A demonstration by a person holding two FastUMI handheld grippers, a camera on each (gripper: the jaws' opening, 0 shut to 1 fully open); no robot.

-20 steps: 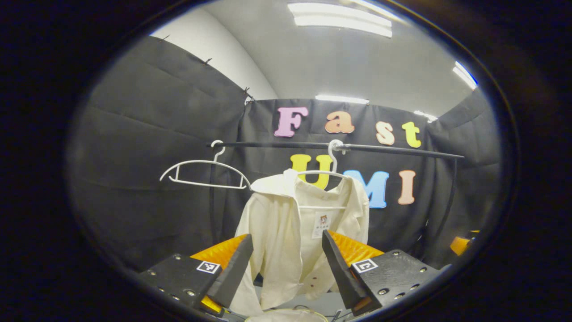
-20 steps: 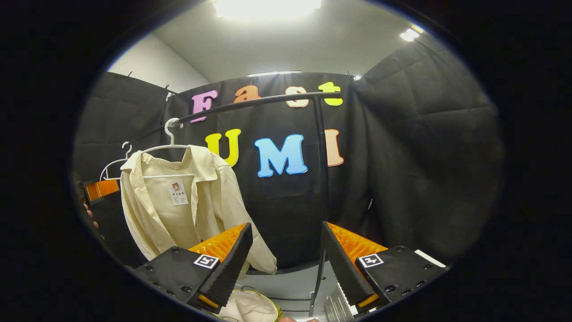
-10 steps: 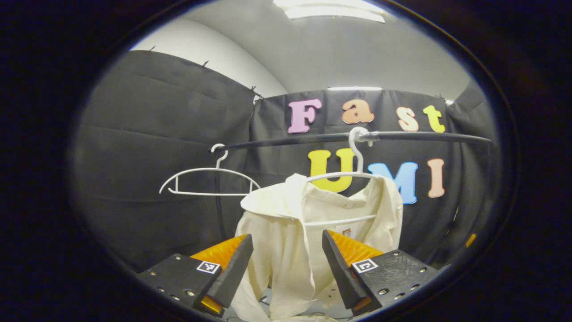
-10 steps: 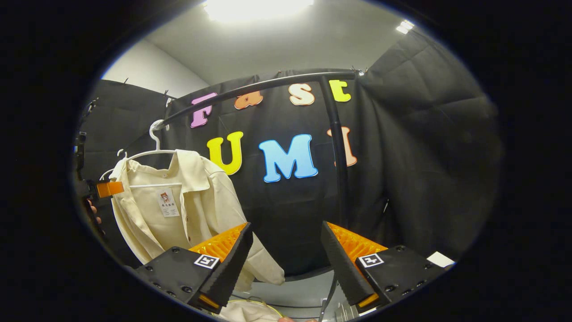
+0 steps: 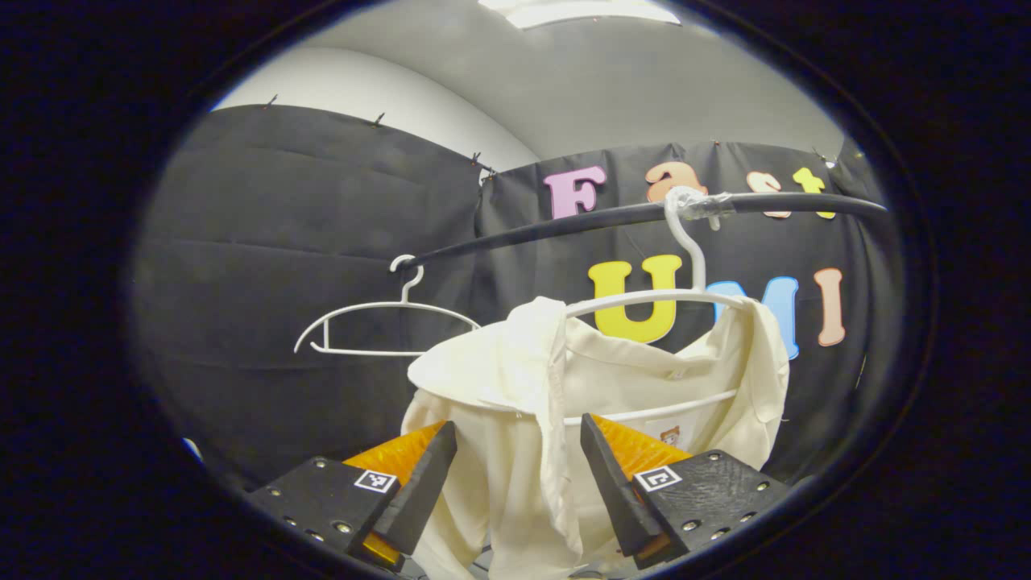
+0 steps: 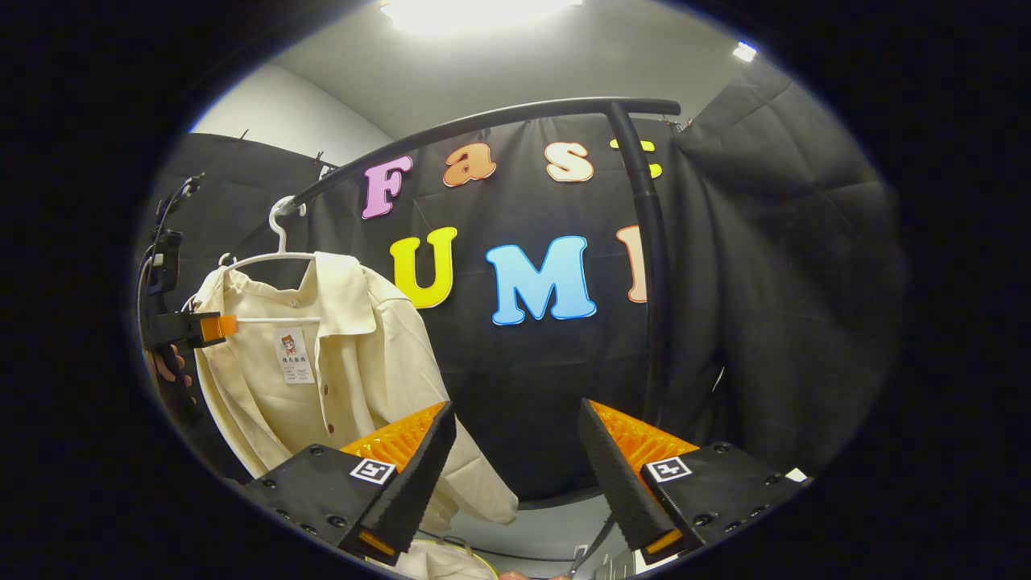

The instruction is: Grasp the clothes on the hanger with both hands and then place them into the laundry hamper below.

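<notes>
A cream shirt hangs on a white hanger from the black rail. My left gripper is open, close under the shirt's shoulder, and the shirt's front edge hangs in line with the gap between its fingers. In the right gripper view the shirt hangs at the left, and the left gripper reaches its shoulder beside the hanger bar. My right gripper is open and holds nothing; it stands right of the shirt's sleeve, apart from the cloth.
An empty white hanger hangs farther left on the rail. The rail's upright post stands just right of centre in the right gripper view. Pale cloth inside a thin rim shows at the bottom edge. A hand holds the left gripper.
My left gripper has come up and closer to the shirt, which now looms large between its fingers. The right gripper has also moved nearer the rail. Both stay open.
</notes>
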